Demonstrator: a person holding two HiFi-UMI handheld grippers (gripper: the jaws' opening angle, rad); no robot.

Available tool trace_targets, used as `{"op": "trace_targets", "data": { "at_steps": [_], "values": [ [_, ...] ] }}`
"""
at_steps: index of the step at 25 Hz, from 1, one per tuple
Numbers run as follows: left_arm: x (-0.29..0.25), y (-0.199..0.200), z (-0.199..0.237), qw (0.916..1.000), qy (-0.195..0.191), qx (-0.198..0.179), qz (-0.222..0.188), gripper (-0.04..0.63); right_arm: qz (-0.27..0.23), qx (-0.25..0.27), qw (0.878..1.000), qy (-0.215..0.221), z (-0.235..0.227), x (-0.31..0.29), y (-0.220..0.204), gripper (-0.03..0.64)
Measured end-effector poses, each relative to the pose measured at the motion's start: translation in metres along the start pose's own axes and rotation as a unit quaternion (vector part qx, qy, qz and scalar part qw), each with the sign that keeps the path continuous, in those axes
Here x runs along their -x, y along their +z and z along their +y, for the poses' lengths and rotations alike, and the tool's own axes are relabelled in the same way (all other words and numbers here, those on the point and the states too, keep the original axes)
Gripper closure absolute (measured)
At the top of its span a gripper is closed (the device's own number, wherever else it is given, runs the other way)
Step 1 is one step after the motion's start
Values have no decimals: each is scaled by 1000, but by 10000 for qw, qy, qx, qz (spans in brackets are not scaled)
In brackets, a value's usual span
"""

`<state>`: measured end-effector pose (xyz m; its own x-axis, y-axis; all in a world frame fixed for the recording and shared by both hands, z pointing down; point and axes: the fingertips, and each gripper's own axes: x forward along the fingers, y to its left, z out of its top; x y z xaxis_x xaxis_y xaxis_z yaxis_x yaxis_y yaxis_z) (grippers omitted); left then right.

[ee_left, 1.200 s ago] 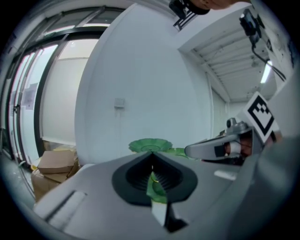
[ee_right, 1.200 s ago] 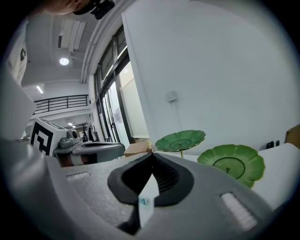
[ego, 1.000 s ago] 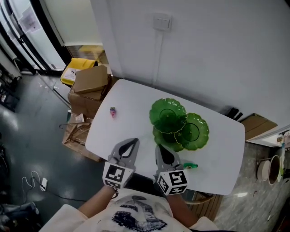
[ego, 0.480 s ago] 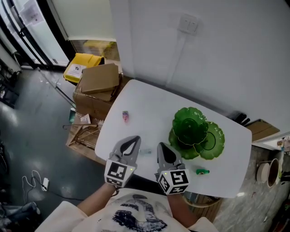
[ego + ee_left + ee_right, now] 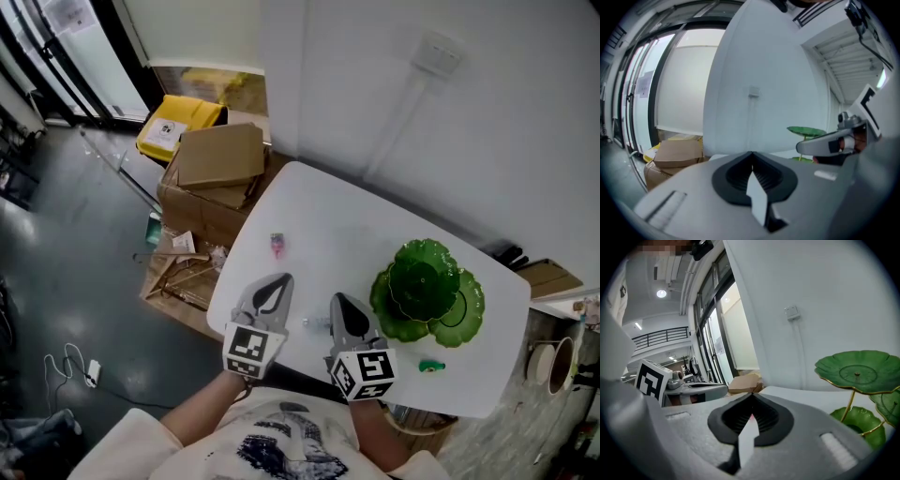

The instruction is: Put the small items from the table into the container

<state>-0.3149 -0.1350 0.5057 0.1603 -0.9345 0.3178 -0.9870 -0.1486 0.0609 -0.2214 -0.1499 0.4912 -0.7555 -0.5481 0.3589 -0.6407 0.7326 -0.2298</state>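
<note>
A green lotus-leaf tiered dish (image 5: pixel 427 281) stands at the right of the white table (image 5: pixel 328 216). A small pink item (image 5: pixel 277 246) lies on the table's left part, and a small green item (image 5: pixel 432 366) lies near the front right edge. A tiny pale item (image 5: pixel 317 323) rests between the two grippers. My left gripper (image 5: pixel 277 281) hovers shut and empty over the near edge, below the pink item. My right gripper (image 5: pixel 337 300) is shut and empty too, left of the dish. The dish (image 5: pixel 858 371) fills the right side of the right gripper view.
Cardboard boxes (image 5: pixel 220 159) and a yellow box (image 5: pixel 178 127) sit on the floor beyond the table's left end. A white wall with a socket (image 5: pixel 438 53) backs the table. A round bucket (image 5: pixel 548 361) stands at the far right.
Both grippers have moved left along the table's near edge, away from the dish and closer to the pink item. Both stayed shut.
</note>
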Motion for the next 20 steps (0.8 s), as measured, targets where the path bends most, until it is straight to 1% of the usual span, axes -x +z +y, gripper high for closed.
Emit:
{"op": "trace_targets", "data": {
  "at_steps": [5, 10, 16, 20],
  "values": [
    [-12, -11, 23, 9997, 139, 174, 110, 604, 134, -29, 9999, 26, 0, -21, -5, 618],
    [-27, -24, 36, 9991, 134, 325, 254, 597, 234, -30, 9997, 43, -6, -40, -8, 618],
    [-42, -39, 47, 9979, 241, 429, 424, 535, 311, -49, 9995, 61, -16, -61, -11, 618],
    [-53, -51, 57, 9963, 341, 542, 576, 467, 390, -70, 9992, 90, -20, -74, -16, 618]
  ]
}}
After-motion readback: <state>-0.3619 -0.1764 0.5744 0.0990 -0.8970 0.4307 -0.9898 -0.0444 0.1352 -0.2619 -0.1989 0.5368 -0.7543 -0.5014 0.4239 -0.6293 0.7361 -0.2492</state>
